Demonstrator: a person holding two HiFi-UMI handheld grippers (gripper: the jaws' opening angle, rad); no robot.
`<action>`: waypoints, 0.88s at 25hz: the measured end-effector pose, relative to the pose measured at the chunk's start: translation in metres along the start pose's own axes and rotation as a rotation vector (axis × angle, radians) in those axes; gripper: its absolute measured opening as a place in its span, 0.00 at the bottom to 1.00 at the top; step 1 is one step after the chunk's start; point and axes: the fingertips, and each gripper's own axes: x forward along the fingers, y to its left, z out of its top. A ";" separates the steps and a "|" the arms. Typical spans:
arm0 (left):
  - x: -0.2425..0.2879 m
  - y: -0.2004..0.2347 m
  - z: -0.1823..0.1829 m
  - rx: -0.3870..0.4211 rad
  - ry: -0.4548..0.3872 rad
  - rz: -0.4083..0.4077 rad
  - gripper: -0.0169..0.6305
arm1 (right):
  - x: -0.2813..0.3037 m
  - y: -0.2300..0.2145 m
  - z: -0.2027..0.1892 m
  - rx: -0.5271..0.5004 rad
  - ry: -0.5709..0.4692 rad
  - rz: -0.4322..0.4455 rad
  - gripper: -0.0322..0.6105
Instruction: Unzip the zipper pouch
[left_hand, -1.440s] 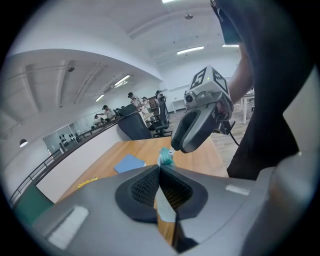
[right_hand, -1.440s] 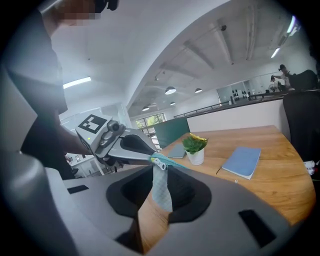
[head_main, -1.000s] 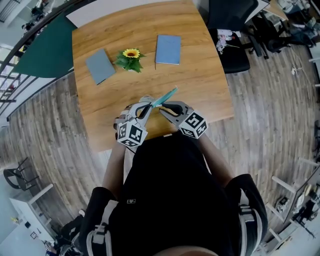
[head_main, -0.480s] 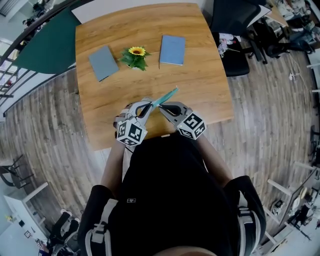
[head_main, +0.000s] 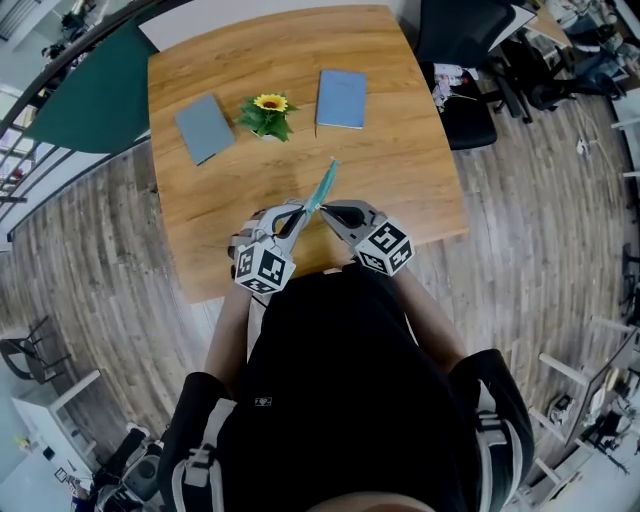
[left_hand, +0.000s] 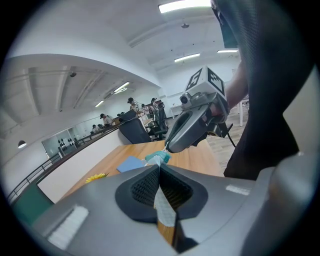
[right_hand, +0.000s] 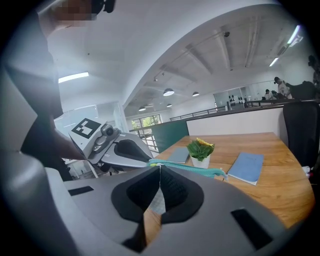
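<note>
While left gripper (head_main: 299, 210) clamps the zipper pouch (head_main: 323, 186) end and right gripper (head_main: 326, 210) pinches, apparently, its pull (right_hand: 152, 164), unzipping begins: next draw the pull along the teeth.

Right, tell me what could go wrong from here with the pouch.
1. The left hand-held gripper and right hand-held gripper both pinch the zipper pouch at its near end, close together; a pull may slip one grip off.
2. The pouch's far end juts free above the table, so it may twist instead of unzipping.
</note>
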 end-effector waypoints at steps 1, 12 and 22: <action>0.001 -0.002 0.000 0.003 0.001 -0.007 0.03 | -0.001 -0.002 -0.001 0.003 0.002 -0.005 0.06; 0.002 -0.016 0.006 0.036 -0.009 -0.071 0.03 | -0.005 -0.008 -0.003 0.011 0.004 -0.055 0.06; 0.000 -0.025 0.012 0.061 -0.026 -0.119 0.03 | -0.006 -0.009 -0.003 0.005 0.010 -0.078 0.06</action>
